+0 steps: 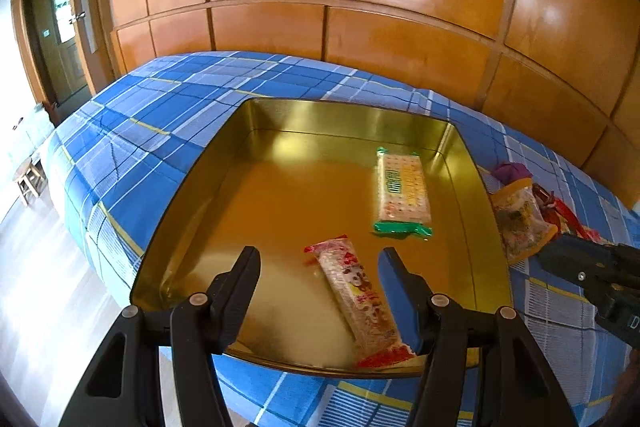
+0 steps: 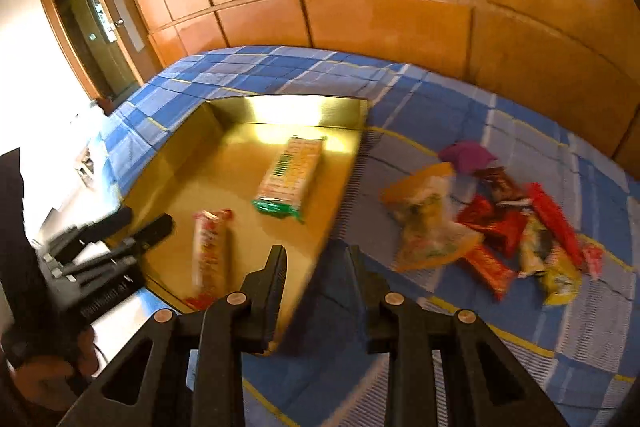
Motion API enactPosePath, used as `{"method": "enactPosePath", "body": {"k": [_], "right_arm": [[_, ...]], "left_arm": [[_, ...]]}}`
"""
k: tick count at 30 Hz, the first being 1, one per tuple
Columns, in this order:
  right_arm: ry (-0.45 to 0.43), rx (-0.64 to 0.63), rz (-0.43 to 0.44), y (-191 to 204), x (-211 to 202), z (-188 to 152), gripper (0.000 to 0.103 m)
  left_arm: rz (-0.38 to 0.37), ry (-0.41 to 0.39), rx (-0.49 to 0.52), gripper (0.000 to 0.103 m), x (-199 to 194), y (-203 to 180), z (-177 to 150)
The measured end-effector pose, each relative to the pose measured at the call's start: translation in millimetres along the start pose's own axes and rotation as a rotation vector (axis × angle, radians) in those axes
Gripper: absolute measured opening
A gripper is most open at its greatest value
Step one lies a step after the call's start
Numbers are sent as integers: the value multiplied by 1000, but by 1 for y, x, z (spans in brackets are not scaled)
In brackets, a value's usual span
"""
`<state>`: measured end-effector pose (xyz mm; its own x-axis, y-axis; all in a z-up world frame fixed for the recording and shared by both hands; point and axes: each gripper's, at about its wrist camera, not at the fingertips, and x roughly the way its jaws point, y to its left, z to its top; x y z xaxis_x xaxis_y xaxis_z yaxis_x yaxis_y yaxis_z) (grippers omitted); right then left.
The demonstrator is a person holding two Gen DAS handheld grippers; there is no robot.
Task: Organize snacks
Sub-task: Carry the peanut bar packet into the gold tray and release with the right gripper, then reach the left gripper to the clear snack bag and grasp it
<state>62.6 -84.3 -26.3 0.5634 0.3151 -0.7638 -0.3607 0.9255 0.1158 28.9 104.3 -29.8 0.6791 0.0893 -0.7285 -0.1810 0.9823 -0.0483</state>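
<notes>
Two snack packs, a green-ended cracker pack (image 1: 403, 195) and a red-ended bar (image 1: 356, 291), are lying in the gold tin (image 1: 192, 187) on the bed (image 1: 132, 115). A pile of snacks (image 2: 492, 227) is being left beside the tin's right edge. The left gripper (image 1: 318, 259) is being held half-open and empty; the right gripper (image 2: 318, 255) is being held narrow, gripping nothing.

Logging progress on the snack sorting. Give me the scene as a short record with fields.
container: open gold metal tin on the blue plaid bedsheet
inside tin: green-ended cracker pack; long red-and-white wafer pack
outside tin: loose pile of snack packets on the sheet, right of the tin, including an orange-edged clear bag and a purple packet
left gripper: open, empty, above the tin's near end
right gripper: narrow gap, nothing between the fingers, over the tin's right edge
image quality: right wrist view blurred
</notes>
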Motion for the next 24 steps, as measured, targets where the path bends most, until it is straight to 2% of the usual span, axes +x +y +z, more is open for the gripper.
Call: {"method": "enactPosePath", "body": {"k": [10,24], "right_arm": [[10,47,-104,-62,-16,-23,31],[8,96,-245,-140,-40,-31,34]], "left_arm": [[-33,-4,83,62,-7,-28,-1],[-75,1,195,62,-11,-67,-4]]}}
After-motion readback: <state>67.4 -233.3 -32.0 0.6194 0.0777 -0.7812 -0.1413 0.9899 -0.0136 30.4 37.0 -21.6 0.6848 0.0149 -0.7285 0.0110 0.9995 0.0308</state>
